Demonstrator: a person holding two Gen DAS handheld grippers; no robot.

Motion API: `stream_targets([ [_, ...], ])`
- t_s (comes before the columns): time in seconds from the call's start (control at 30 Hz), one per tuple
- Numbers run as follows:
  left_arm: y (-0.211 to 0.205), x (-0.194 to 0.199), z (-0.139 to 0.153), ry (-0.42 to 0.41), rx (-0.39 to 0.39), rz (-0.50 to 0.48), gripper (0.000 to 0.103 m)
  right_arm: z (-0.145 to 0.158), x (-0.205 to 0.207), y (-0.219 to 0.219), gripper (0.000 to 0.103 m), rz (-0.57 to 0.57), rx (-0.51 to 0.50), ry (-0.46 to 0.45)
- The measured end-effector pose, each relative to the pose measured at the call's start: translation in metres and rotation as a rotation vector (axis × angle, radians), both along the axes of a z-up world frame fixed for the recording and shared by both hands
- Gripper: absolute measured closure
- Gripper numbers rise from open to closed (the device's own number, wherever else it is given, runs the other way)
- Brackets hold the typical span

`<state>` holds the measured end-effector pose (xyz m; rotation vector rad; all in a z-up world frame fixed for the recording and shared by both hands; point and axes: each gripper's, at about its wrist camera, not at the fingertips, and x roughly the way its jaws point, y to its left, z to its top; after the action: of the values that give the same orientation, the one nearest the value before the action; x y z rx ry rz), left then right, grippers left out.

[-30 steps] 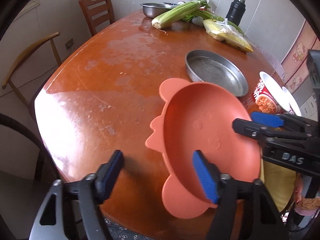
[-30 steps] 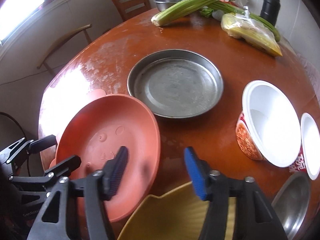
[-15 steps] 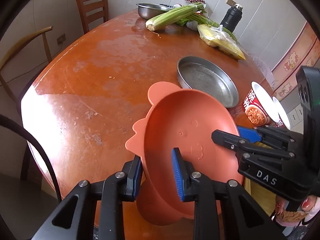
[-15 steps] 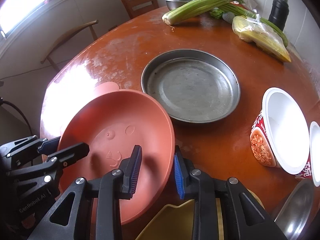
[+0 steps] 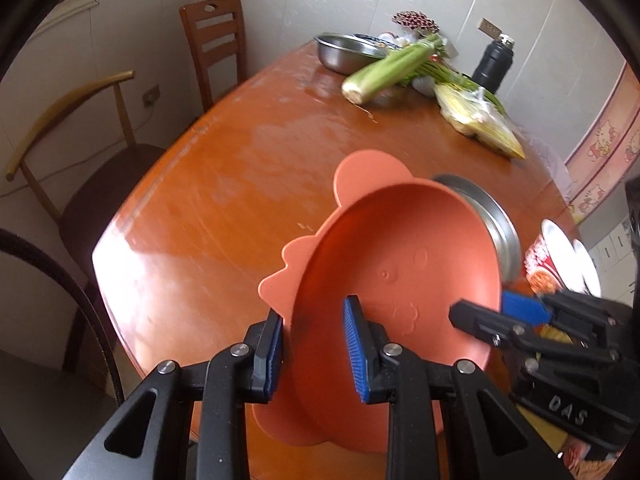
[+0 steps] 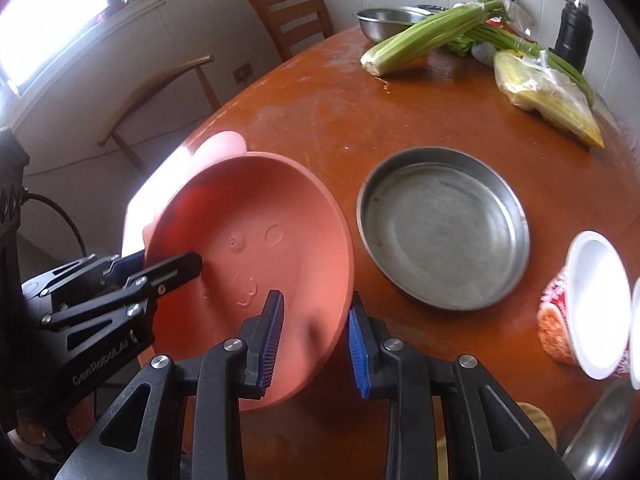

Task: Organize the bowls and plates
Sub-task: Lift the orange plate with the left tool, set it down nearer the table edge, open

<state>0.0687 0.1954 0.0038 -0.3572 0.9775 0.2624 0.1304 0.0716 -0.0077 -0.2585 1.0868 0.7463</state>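
1. While both views show the tilted orange plate [image 5: 396,280], only the right view shows the whole round steel pan [image 6: 442,228] just beside it.
2. Left gripper [image 5: 314,354] and right gripper [image 6: 316,336] each pinch the plate's smooth plastic rim above the table [image 5: 224,184].

Matt plastic orange plate [image 5: 400,264]; dull metal pan [image 6: 442,228]; glossy wood table [image 5: 224,184].

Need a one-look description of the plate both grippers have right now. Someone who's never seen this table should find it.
On the round orange-brown table, look at the near edge, left of the flat steel pan. The salmon-pink plate is tilted there, clamped at its rim by the left gripper and right gripper. Only it has scalloped ear-like tabs and a face moulded inside.
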Motion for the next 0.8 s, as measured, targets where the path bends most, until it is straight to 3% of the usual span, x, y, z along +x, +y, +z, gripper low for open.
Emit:
stream_targets([
  [0.8, 0.028, 0.039, -0.024, 0.060, 0.006, 0.005, 0.073, -0.026, 0.015, 0.019, 0.069, -0.020, -0.009, 0.097],
])
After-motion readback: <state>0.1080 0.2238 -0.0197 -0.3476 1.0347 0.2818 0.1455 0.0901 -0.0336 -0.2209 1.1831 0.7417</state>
